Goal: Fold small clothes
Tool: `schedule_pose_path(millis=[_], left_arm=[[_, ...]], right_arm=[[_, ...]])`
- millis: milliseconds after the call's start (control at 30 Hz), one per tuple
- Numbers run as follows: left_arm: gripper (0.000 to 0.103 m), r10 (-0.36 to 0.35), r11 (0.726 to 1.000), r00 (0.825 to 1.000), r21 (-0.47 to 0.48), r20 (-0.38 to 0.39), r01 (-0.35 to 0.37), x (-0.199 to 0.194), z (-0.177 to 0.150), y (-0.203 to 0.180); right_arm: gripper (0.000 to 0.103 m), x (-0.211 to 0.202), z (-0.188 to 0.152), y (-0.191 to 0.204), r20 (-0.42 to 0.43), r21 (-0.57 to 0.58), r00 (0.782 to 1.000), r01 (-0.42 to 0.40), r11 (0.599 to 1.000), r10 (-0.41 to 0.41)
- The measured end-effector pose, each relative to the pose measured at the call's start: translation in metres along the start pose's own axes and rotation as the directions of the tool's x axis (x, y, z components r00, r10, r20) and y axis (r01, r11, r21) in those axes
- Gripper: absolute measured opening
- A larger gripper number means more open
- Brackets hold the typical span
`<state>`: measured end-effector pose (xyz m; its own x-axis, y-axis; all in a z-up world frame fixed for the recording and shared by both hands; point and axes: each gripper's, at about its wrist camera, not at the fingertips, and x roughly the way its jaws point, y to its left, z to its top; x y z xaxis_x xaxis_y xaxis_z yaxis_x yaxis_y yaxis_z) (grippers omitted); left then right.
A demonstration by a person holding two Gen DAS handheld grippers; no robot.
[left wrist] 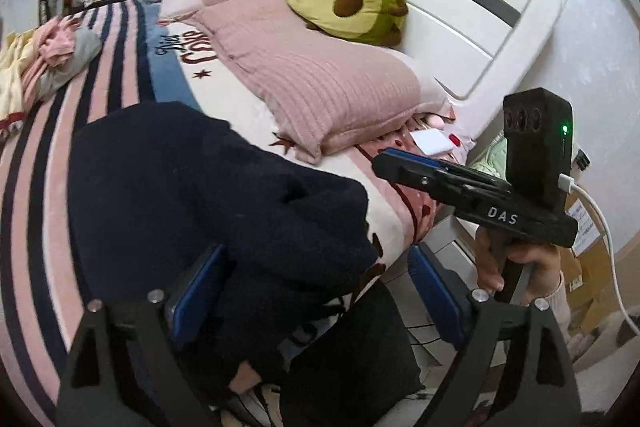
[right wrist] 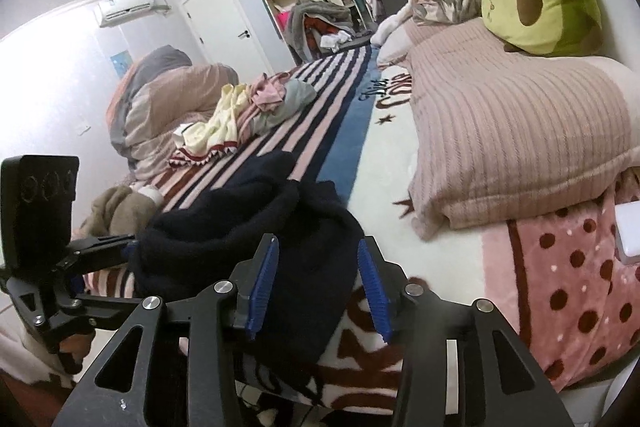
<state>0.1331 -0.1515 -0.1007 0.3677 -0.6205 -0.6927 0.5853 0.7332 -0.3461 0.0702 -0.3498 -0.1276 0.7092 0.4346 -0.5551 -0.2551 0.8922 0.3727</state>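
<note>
Lying bunched near the striped bed's [right wrist: 320, 75] close edge, the dark navy garment [right wrist: 248, 227] sits straight ahead between both tools, the left gripper [left wrist: 312, 291] spread wide around it, the right gripper [right wrist: 320, 283] part-open over its nearer fringe, seemingly unclamped.

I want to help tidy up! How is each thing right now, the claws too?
dark sweater, bunched up in a heap
left claw, wide open, sweater between its pads
right claw, partly open around the sweater; can't tell if it squeezes
clothes pile, crumpled, not folded
door, shut
green light, on
</note>
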Motion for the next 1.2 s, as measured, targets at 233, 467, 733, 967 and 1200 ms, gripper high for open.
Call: schedule_pose_path(millis=[233, 467, 733, 967, 1200], left_arm=[[0.089, 0.1, 0.994, 0.989, -0.055, 0.106, -0.095, -0.052, -0.005, 0.021], [0.089, 0.262, 0.959, 0.95, -0.16, 0.172, -0.236, -0.09, -0.018, 0.068], [0.089, 0.276, 0.939, 0.95, -0.253, 0.147, -0.233, -0.091, -0.044, 0.101], [0.089, 0.255, 0.942, 0.96, -0.254, 0.113, -0.22, -0.077, -0.044, 0.097], [0.089, 0.232, 0.948, 0.97, -0.239, 0.067, -0.21, -0.051, -0.031, 0.089]], right_arm=[[0.058, 0.001, 0.009, 0.021, -0.003, -0.002, 0.997, -0.077, 0.997, 0.077], [0.095, 0.026, 0.01, 0.064, -0.063, 0.0, 0.979, -0.195, 0.981, 0.195], [0.088, 0.076, -0.017, 0.058, -0.135, 0.149, 0.982, -0.115, 0.982, 0.135], [0.024, 0.038, -0.008, 0.052, 0.026, 0.13, 0.993, -0.117, 0.985, 0.115], [0.024, 0.011, -0.003, 0.033, 0.08, 0.135, 0.993, -0.097, 0.986, 0.087]])
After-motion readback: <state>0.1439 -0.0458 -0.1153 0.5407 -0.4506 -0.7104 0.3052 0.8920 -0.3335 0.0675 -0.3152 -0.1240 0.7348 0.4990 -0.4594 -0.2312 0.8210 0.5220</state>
